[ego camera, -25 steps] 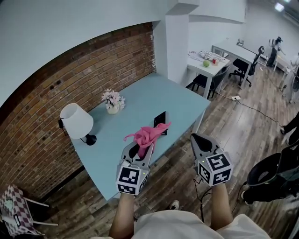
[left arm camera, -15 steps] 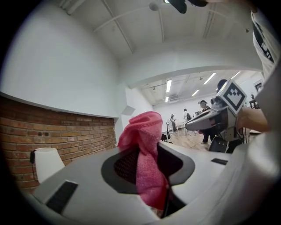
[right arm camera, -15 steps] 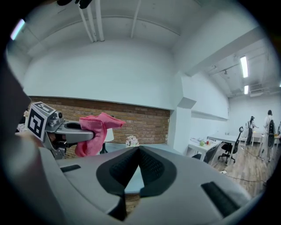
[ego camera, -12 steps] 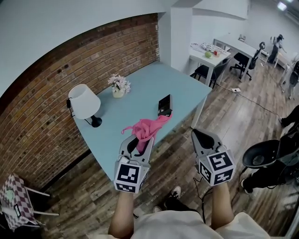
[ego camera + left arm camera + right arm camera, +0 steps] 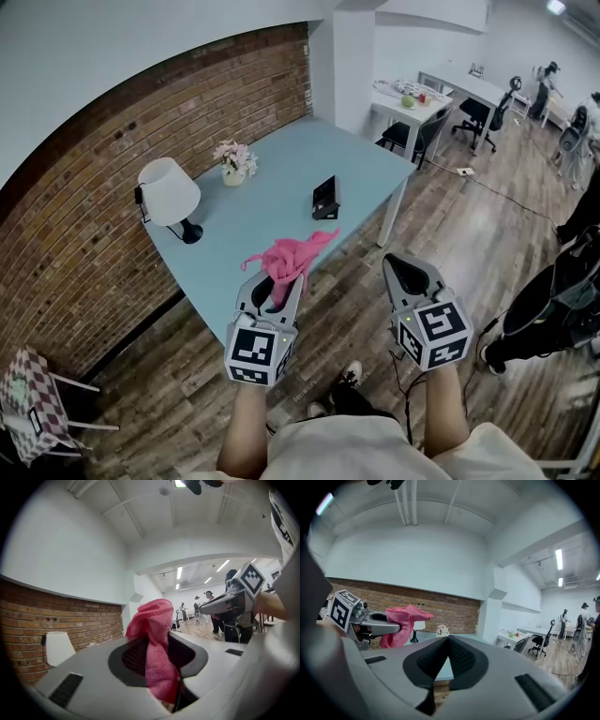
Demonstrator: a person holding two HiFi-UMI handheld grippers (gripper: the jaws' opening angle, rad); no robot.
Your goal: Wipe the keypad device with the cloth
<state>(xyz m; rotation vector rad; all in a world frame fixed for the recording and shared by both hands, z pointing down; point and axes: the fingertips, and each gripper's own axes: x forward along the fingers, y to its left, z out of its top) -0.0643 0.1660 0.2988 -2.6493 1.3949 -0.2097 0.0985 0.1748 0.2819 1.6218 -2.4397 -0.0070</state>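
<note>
The left gripper (image 5: 273,284) is near and left, held level. Its fingers (image 5: 135,656) are clamped on the pink cloth (image 5: 287,259), which bunches up above them. The right gripper (image 5: 403,272) is near and right, over the wooden floor (image 5: 352,281). Its fingers (image 5: 461,657) are closed together with nothing between them.

Farther off, the keypad device (image 5: 324,198) lies on the light-blue worktop (image 5: 272,202), well apart from both grippers. A white lamp (image 5: 169,192) and a flower pot (image 5: 234,160) stand at the worktop's far left, beside the brick wall (image 5: 141,131).

free: table (image 5: 267,220) stretch between lamp (image 5: 169,192) and keypad device (image 5: 324,198) | blocks: lamp left, flowers (image 5: 233,159) far edge
</note>
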